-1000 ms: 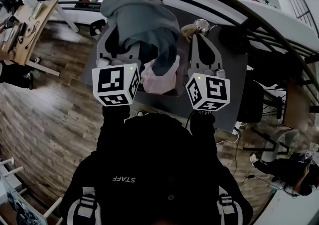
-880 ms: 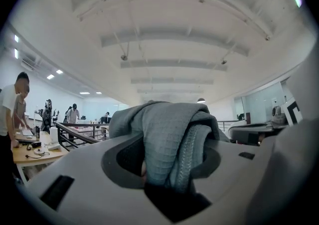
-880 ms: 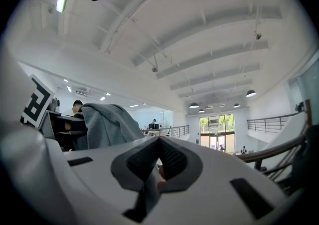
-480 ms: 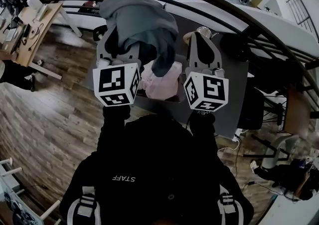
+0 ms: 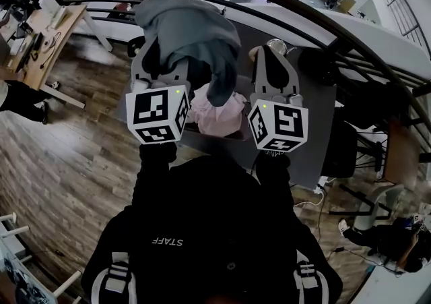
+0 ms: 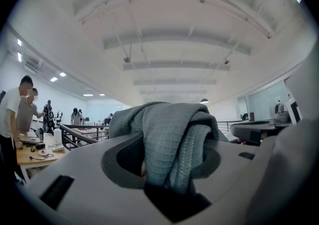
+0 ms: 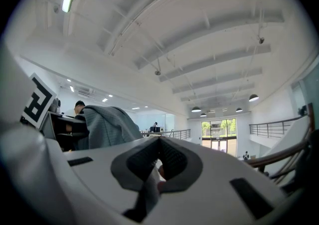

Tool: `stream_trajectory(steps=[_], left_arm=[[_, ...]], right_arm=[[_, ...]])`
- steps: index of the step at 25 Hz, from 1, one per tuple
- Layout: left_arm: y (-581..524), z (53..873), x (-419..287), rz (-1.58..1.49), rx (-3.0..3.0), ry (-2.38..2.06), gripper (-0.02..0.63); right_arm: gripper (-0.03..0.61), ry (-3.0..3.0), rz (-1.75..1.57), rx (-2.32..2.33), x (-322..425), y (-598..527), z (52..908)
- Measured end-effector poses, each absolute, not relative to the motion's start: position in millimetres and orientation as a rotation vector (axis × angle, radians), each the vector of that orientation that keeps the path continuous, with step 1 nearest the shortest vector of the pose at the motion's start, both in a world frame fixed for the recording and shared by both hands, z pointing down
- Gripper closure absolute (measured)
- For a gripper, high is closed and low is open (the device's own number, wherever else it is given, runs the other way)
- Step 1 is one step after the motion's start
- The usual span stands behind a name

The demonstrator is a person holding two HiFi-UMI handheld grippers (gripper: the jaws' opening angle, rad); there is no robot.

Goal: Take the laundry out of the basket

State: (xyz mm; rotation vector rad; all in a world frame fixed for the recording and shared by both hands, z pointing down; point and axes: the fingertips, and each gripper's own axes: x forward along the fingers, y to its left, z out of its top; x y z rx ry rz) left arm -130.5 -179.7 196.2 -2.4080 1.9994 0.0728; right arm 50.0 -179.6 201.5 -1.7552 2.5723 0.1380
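A grey garment hangs bunched from my left gripper, whose jaws are shut on a thick fold of it; in the left gripper view the cloth fills the gap between them. It is raised above a dark basket that holds a pink cloth. To the right of the garment, apart from it, my right gripper has its jaws together at the tips. A pale sliver shows in the hollow behind them, and I cannot make out what it is.
The basket sits on a dark grey table. A shiny metal cup stands just beyond the right gripper. A black railing curves across the far side. A wooden desk stands at the left over plank flooring.
The grey garment and both grippers sit slightly higher in the head view than a second ago. The grip on the garment is unchanged.
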Motion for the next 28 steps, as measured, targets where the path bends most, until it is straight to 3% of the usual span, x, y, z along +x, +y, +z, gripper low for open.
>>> stream_trajectory(steps=[11,28], left_arm=[[-173.8,188.2,-150.8,0.111,-2.366,2.049,0.419],[-147.8,186.8,-273.2,0.119,-2.051,2.353,0.419]], right_arm=[[0.565,2.574,0.115,-1.759,50.3,-178.0,206.5],[0.565,2.696,0.056,-1.640,-0.3,-187.4,227.2]])
